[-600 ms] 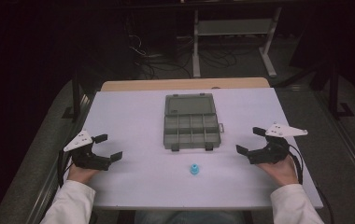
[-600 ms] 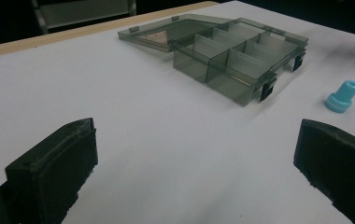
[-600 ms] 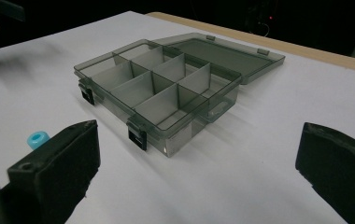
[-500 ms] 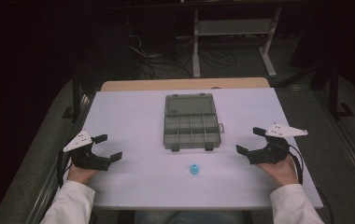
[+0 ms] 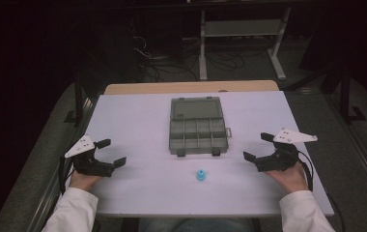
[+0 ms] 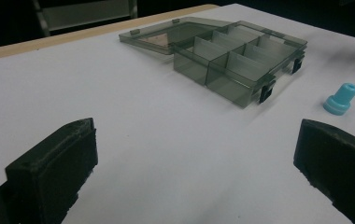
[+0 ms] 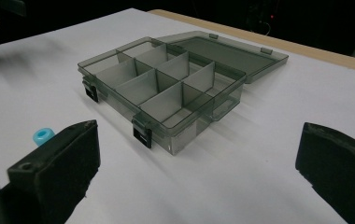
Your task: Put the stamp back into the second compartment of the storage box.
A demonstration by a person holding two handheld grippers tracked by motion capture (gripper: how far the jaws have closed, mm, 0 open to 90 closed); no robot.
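Observation:
A grey see-through compartment box [image 5: 197, 126] lies in the middle of the white table [image 5: 138, 116], its lid folded flat open toward the far side; its compartments look empty [image 7: 161, 88] [image 6: 234, 60]. A small blue plastic part [image 5: 201, 175] stands on the table in front of the box [image 6: 341, 98] [image 7: 42, 136]. My left gripper [image 5: 111, 152] rests near the table's left edge, open, with nothing between its jaws. My right gripper [image 5: 259, 146] rests near the right edge, also open and holding nothing. Both point inward at the box.
A wooden strip [image 5: 191, 87] runs along the table's far edge. Beyond it are a dark floor with cables [image 5: 157, 67] and a metal stand [image 5: 239, 34]. Bare white tabletop lies between each gripper and the box.

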